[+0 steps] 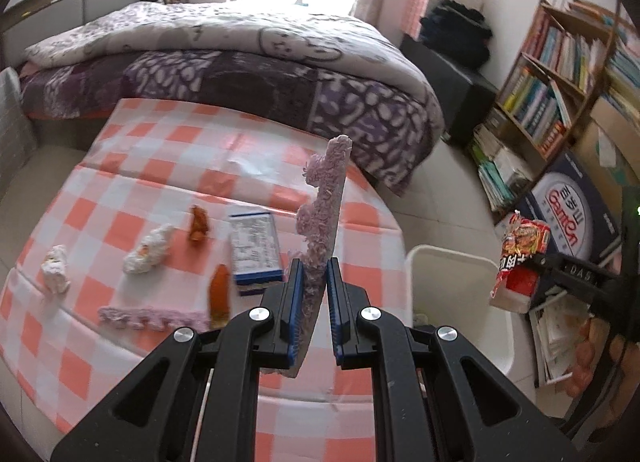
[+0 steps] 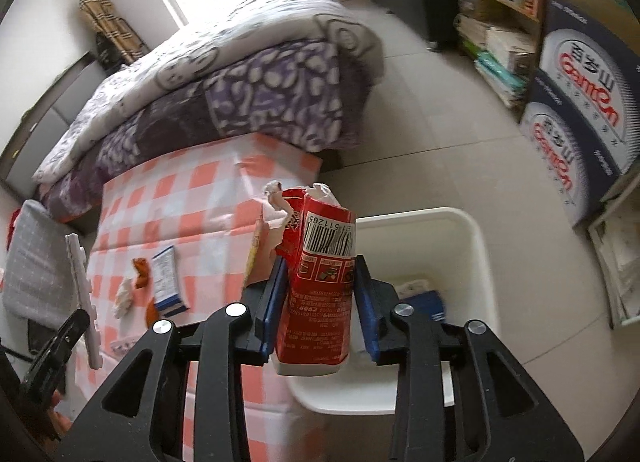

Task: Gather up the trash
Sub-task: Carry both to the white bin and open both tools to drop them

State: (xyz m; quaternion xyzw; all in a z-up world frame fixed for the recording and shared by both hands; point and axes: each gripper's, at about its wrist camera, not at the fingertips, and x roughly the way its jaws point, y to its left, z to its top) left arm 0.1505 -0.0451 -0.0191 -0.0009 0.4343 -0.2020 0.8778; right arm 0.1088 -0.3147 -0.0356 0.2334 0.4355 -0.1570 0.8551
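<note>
Here we hold the left gripper [image 1: 311,294] clamped on a flat pink foam piece with a jigsaw edge [image 1: 323,217], standing upright at frame centre. Our right gripper [image 2: 320,294] pinches a crumpled red noodle wrapper [image 2: 320,262], poised over the white rectangular plastic bin [image 2: 476,238] at lower right. Risk: the wrapper sits near the bin's table-side rim, so releasing now could drop it outside. The bin holds a blue packet [image 2: 426,300] and a pale scrap. Farther, on the orange-checked tablecloth [image 1: 160,149]: white crumpled tissues [image 1: 148,250], orange peels [image 1: 220,290], a blue-edged box [image 1: 254,248].
</note>
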